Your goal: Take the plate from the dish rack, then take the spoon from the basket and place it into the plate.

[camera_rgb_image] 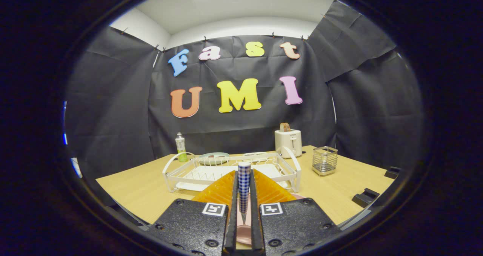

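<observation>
Tongs (244, 195) clamped tight on the spoon (244, 184), checkered blue-white handle sticking up between the fingers, pinkish bowl hanging low over a pink plate (245, 235) just under them. Right ahead, white wire dish rack (230, 169) with looped handles. Beyond it, a pale dish, green bottle (181, 146), white toaster (288, 143). Mesh metal basket (325, 160) off right, plenty of bare wood surface (132, 188) around.

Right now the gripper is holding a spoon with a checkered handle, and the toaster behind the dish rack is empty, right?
Not quite. The gripper does hold the spoon by its checkered handle, both fingers closed on it, but the toaster behind the dish rack is not empty: a slice of toast sticks out of it, as the gripper view shows.
</observation>
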Action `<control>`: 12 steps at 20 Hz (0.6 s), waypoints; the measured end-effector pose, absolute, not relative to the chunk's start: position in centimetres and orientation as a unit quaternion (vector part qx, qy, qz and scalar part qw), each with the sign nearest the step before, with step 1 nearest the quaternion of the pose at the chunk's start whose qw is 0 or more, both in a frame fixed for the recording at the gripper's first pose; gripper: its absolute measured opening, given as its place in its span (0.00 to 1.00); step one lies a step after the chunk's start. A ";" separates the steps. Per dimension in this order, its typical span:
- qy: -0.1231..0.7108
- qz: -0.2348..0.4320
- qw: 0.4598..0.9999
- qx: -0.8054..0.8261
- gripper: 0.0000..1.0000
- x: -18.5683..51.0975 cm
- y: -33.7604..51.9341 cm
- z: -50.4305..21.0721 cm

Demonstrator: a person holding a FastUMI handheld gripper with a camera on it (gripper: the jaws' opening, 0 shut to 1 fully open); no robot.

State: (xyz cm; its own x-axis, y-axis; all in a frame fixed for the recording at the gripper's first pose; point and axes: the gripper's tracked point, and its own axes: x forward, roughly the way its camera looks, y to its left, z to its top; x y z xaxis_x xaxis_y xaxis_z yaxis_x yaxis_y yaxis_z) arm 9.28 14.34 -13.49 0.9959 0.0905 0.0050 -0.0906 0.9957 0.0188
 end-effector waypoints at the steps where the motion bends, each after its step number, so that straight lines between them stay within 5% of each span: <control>1: -0.004 0.041 0.999 0.012 0.21 9.3 13.8 -13.2; 4: -0.016 0.024 0.999 0.038 0.24 8.5 11.1 -11.4; 8: -0.037 0.024 0.998 0.043 0.45 6.6 8.5 -8.0; 11: -0.025 0.022 0.999 0.031 0.92 5.5 6.5 -6.5; 12: -0.023 0.024 0.999 0.035 0.98 5.1 5.8 -5.9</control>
State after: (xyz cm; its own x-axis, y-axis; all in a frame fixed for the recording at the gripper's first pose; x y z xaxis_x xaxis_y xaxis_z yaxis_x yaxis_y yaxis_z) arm 5.12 5.79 -5.92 0.9978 0.0467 0.0477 -0.0499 0.9964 0.0682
